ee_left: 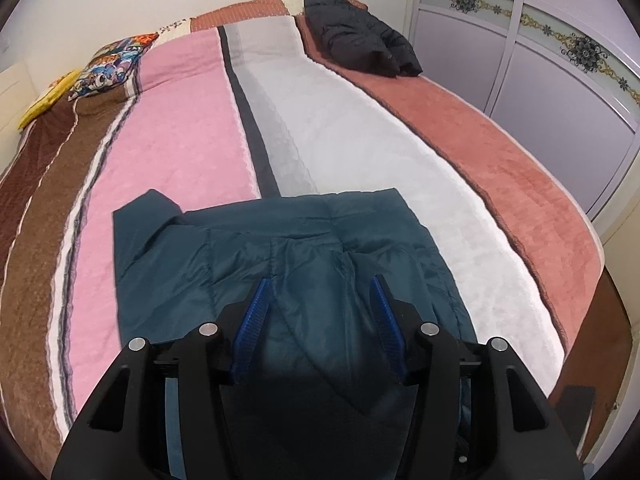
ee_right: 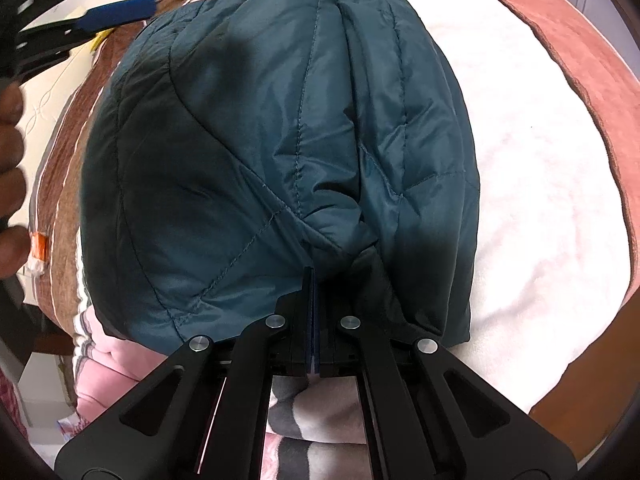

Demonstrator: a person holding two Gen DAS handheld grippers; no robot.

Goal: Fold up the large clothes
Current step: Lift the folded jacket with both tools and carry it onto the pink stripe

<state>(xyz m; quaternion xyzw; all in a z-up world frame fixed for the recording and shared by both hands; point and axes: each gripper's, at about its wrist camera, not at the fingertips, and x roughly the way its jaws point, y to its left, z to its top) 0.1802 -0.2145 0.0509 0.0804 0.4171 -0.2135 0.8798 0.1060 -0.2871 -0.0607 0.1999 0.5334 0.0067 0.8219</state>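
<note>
Downward-tilted, the left hand-held gripper [ee_left: 320, 292] hangs released over the teal jacket [ee_left: 280, 248]; the right hand-held gripper [ee_right: 312, 276] is clenched on its fabric.

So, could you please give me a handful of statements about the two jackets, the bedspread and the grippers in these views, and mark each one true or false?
1. The teal jacket lies on the near part of the striped bedspread. True.
2. The left gripper is clamped on the teal jacket. False: its blue pads stand apart with nothing pinched between them.
3. The right gripper is shut, at the jacket's near edge. True; whether fabric is caught between the pads cannot be told.
4. The black jacket sits on top of the teal one. False: it lies apart, at the far end of the bed.
5. The bedspread is plain white. False: it has brown, pink, grey, white and rust stripes.
</note>
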